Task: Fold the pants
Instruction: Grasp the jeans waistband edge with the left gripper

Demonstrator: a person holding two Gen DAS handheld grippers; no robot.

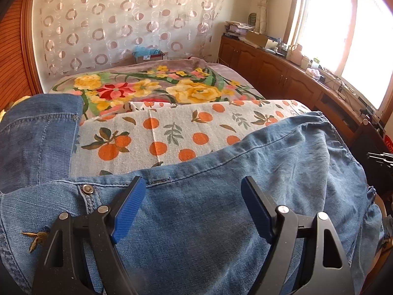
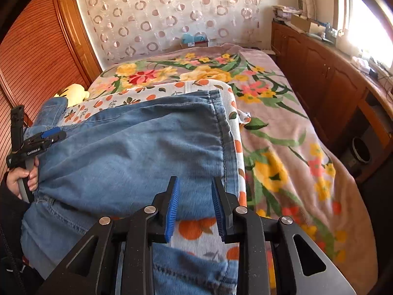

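Blue denim pants point(image 1: 196, 209) lie across an orange-print cloth point(image 1: 157, 132) on the bed. In the left wrist view the waist with its metal button point(image 1: 88, 188) is near the left finger. My left gripper point(image 1: 192, 184) is wide open just above the denim, holding nothing. It also shows in the right wrist view point(image 2: 52, 134) at the far left, hand on its handle. In the right wrist view a folded leg point(image 2: 137, 152) ends in a hem point(image 2: 216, 98). My right gripper point(image 2: 195, 184) is partly open over the leg's near edge, pads apart from the fabric.
A floral blanket point(image 2: 282, 147) covers the bed. Wooden cabinets point(image 2: 319, 73) with clutter run along the right under a bright window. A slatted wooden door point(image 2: 36, 61) stands left. A yellow plush toy point(image 2: 73, 92) lies by it. A patterned curtain point(image 1: 122, 19) hangs behind.
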